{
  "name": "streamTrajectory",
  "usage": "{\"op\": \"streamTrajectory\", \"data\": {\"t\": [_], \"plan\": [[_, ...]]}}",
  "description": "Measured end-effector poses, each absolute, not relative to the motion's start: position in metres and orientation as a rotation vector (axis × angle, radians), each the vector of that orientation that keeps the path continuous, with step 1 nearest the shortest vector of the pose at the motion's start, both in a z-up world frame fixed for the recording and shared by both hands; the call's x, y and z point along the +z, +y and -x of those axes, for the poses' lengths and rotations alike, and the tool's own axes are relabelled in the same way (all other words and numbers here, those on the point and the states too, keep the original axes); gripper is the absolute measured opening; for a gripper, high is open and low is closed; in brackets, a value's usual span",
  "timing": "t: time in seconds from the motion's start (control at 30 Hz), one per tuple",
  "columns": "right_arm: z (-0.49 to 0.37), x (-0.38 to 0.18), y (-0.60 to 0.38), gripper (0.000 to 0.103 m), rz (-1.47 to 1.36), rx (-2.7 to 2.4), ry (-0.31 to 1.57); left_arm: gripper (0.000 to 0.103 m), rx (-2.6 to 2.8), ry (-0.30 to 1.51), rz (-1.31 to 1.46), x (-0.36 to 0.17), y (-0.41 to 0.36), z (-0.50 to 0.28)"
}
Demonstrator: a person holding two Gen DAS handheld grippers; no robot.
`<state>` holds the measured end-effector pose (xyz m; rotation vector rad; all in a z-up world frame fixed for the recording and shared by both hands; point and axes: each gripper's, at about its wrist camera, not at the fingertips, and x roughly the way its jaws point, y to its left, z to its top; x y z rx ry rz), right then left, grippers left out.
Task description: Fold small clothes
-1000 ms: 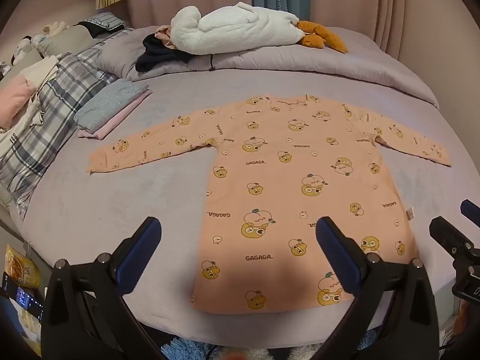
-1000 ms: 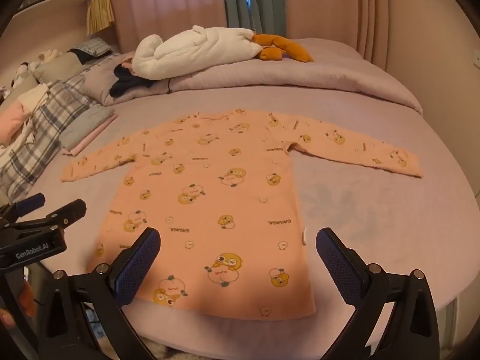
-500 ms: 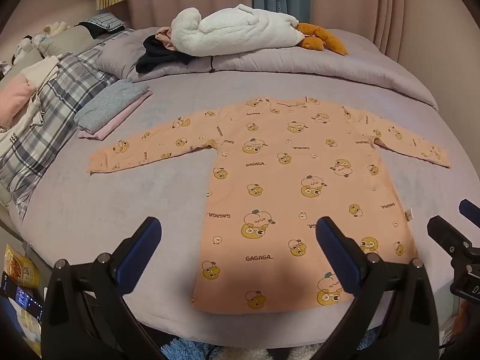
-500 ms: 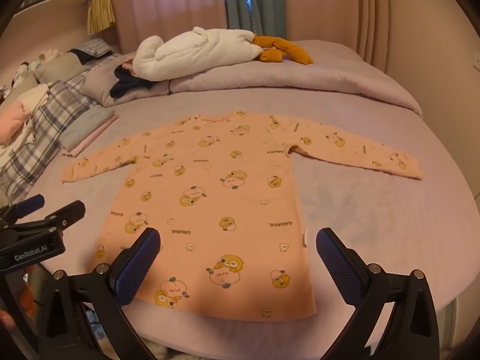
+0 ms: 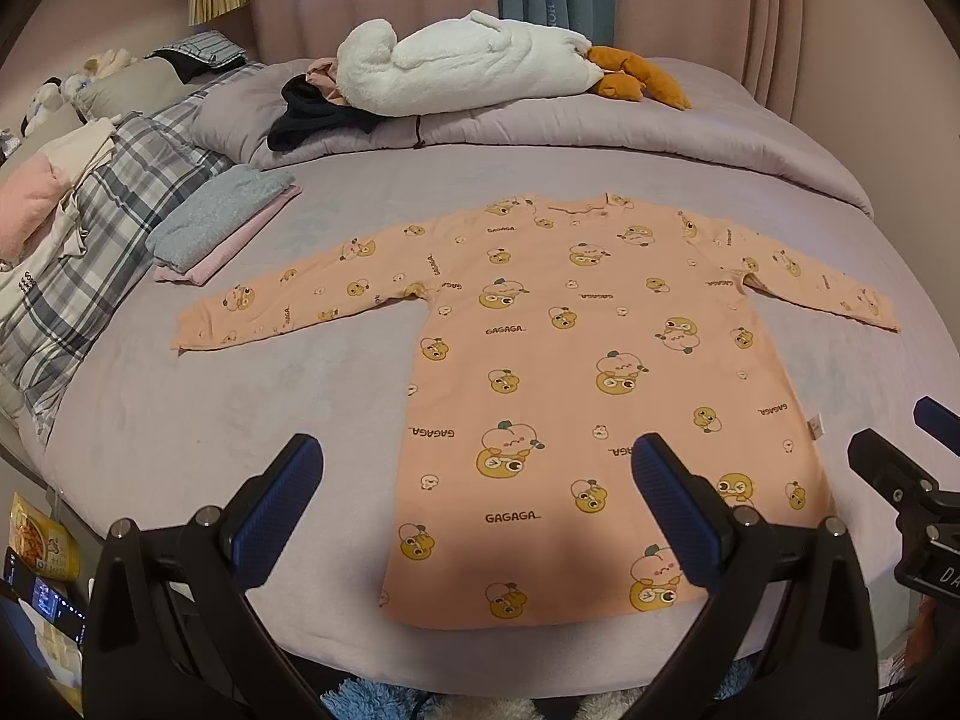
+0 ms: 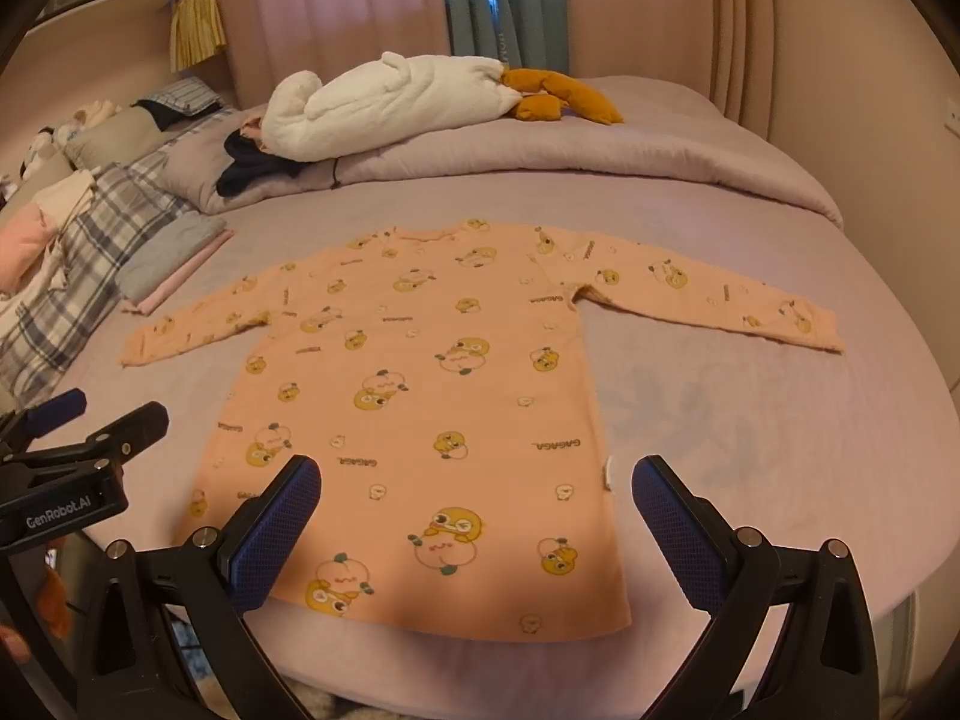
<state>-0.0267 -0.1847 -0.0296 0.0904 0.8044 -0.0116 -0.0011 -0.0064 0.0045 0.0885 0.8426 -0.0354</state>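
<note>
Two grippers were in view when I inspected the frames, both held low at the near edge of the bed and pointed forward across it. My left gripper (image 5: 477,501) had its blue-padded fingers (image 5: 273,501) spread wide with nothing between them; it hovered above the lower hem region of the garment without touching it. My right gripper (image 6: 477,525) stood the same way, its jaws wide and empty, hovering over the hem on the opposite side. In the left wrist view the tip of the right tool appeared at the right border; in the right wrist view the left tool's black body showed at the left border.

I noted the peach long-sleeved child's top printed with yellow cartoon ducks (image 5: 588,384) lying flat on the lilac bed cover (image 5: 210,420), hem toward the cameras, neckline away, both sleeves stretched outward to either side. No fold was visible in it.

Beyond the neckline I recorded a rolled lilac duvet (image 5: 660,132) carrying a white plush goose with orange feet (image 5: 468,69) and a dark garment (image 5: 312,117). A folded grey-and-pink stack (image 5: 222,222) sat near the left sleeve cuff, apart from it, beside a plaid blanket (image 5: 102,222). Pink curtains (image 6: 336,6) closed the background.
</note>
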Motion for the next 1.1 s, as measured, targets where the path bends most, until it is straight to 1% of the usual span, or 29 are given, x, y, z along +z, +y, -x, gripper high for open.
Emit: {"op": "streamTrajectory", "data": {"t": [1.1], "plan": [[0.0264,-0.0324,-0.1866,0.103,-0.1,-0.029,0.807,0.103,-0.037,0.854,-0.082,-0.0027,-0.0083,0.0008]]}}
